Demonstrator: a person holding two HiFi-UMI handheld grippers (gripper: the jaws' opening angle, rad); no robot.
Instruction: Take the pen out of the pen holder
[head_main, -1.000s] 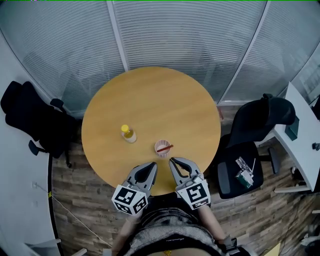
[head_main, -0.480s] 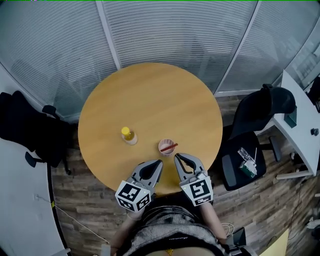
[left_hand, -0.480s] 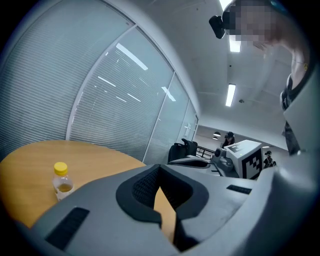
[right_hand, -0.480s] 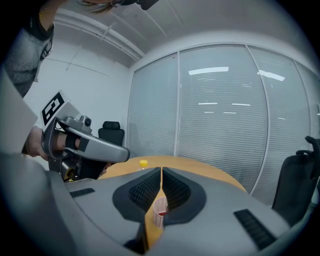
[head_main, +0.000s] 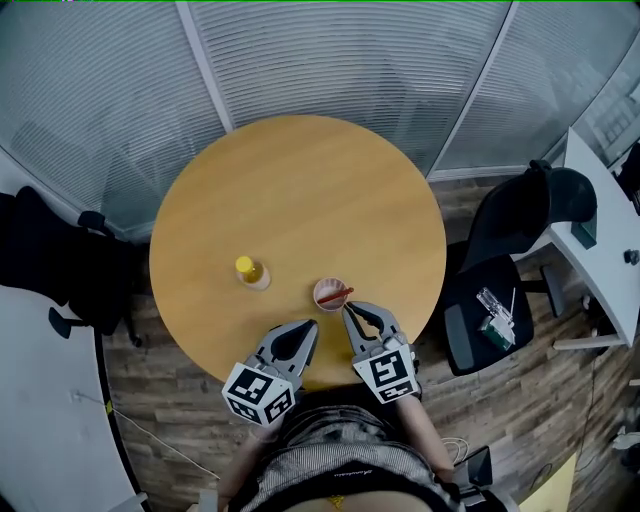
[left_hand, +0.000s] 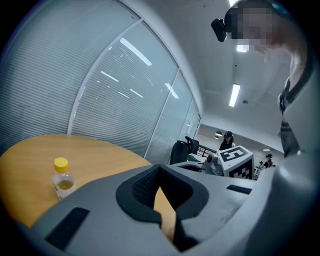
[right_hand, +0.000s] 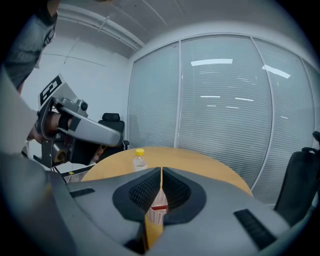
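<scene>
A pale pink pen holder (head_main: 329, 292) stands on the round wooden table (head_main: 300, 200) near its front edge, with a red pen (head_main: 340, 295) lying slanted across its mouth. My right gripper (head_main: 346, 309) is shut and empty, its tips just short of the holder on the near right. In the right gripper view the holder (right_hand: 158, 214) and the pen (right_hand: 159, 207) show low behind the shut jaws. My left gripper (head_main: 312, 324) is shut and empty too, over the table's front edge, left of the holder.
A small bottle with a yellow cap (head_main: 249, 271) stands left of the holder and also shows as bottle (left_hand: 62, 180). A black office chair (head_main: 520, 235) and a white desk (head_main: 600, 250) are at the right; another black chair (head_main: 50, 265) is at the left. Blinded glass walls curve behind.
The right gripper's tips have crept closer to the pen holder. The head view has shifted a little. Both grippers stay shut.
</scene>
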